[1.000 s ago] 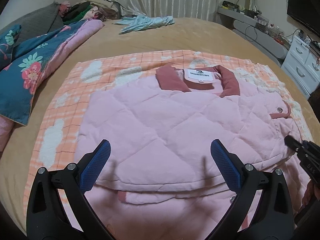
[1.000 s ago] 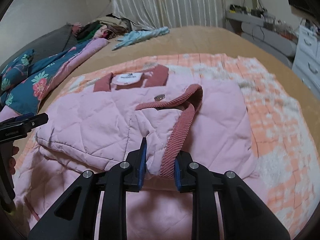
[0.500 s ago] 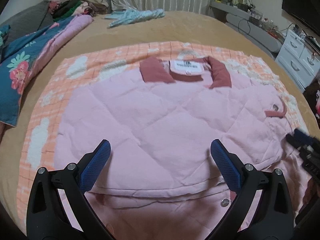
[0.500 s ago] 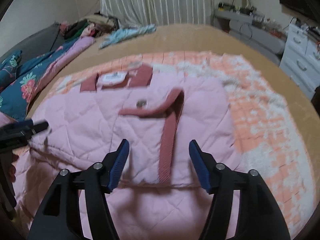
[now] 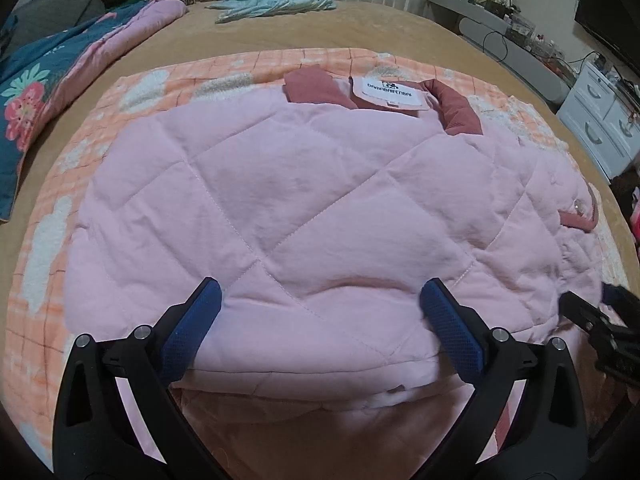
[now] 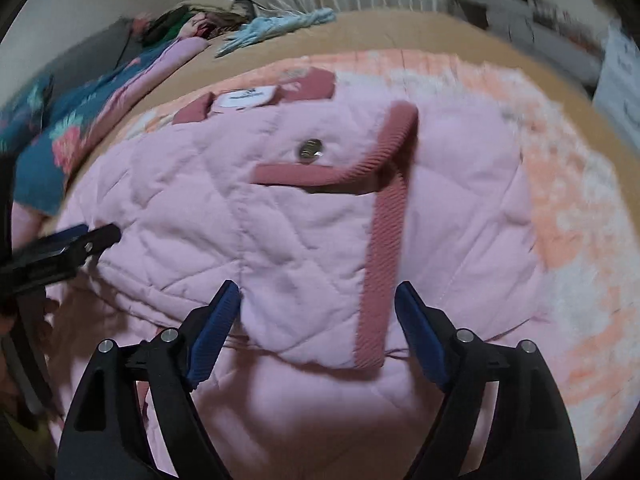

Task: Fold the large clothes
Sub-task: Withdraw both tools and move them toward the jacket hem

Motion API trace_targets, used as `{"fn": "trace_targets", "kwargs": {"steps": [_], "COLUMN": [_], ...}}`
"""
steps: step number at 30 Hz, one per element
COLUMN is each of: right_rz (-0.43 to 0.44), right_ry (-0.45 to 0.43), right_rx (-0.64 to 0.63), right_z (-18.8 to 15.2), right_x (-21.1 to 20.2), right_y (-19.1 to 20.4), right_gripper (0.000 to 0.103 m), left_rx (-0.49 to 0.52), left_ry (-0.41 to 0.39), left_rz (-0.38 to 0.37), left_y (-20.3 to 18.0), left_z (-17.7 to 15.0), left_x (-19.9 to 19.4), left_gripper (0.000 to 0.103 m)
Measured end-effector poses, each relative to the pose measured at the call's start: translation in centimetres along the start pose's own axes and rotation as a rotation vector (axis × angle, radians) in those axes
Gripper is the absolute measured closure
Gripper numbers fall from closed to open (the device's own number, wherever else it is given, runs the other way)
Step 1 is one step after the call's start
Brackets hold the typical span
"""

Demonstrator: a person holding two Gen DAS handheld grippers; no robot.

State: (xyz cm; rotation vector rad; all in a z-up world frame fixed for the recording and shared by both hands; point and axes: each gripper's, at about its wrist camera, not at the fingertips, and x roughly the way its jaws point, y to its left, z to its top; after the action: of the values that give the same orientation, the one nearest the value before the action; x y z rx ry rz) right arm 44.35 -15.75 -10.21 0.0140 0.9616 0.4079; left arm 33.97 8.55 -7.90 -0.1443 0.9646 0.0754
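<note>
Released a moment ago, the dusty-rose ribbed trim point(image 6: 380, 276) that the right gripper point(image 6: 318, 312) had pinched now lies flat on the pink quilted jacket point(image 5: 304, 216); its jaws are opening, blue pads wide apart on either side of the folded flap's corner, touching nothing. Both views sit closer to the fabric than before.

The jacket lies folded in the middle of the bed point(image 5: 400, 32), on an orange-and-white checked blanket point(image 5: 132, 92), with its collar point(image 5: 316, 88) toward the far edge.

From the left wrist, the broad diamond-stitched back panel fills the frame and the white neck label point(image 5: 390, 94) is sharp enough to show lettering; the left gripper point(image 5: 320, 312) hangs over the near fold with its jaws wide apart and nothing between them. At the right edge of this view the other gripper's black tip enters — the trim itself appears only as a small sliver beside a snap point(image 5: 576, 212).

The right wrist view, blurred, gives what the first hides: the sleeve folded across the body, its cuff trim bent in an L, and a metal snap point(image 6: 310, 151) just above the bend. The left gripper's tip pokes in at the jacket's left edge.

A floral quilt point(image 5: 36, 100) lies along the bed's left edge, and a light blue garment point(image 5: 272, 2) near the far edge.
</note>
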Motion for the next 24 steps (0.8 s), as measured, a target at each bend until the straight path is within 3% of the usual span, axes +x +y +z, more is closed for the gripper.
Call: {"fn": "trace_targets", "kwargs": {"steps": [8, 17, 24], "right_rz": [-0.020, -0.047, -0.032], "right_ry": [-0.022, -0.180, -0.243], "right_rx": [0.004, -0.065, -0.078], "right_z": [0.3, 0.8, 0.6], "right_x": [-1.4, -7.2, -10.7], "right_y": [0.7, 2.1, 2.5], "right_gripper": [0.023, 0.006, 0.005], "left_rx": [-0.017, -0.020, -0.023], "left_ry": [-0.024, -0.041, -0.076], "left_rz": [0.001, 0.006, 0.011], "left_y": [-0.3, -0.2, -0.1], "left_z": [-0.9, -1.4, -1.6], "left_x": [-3.4, -6.8, -9.6], "left_gripper": [0.008, 0.008, 0.008]}}
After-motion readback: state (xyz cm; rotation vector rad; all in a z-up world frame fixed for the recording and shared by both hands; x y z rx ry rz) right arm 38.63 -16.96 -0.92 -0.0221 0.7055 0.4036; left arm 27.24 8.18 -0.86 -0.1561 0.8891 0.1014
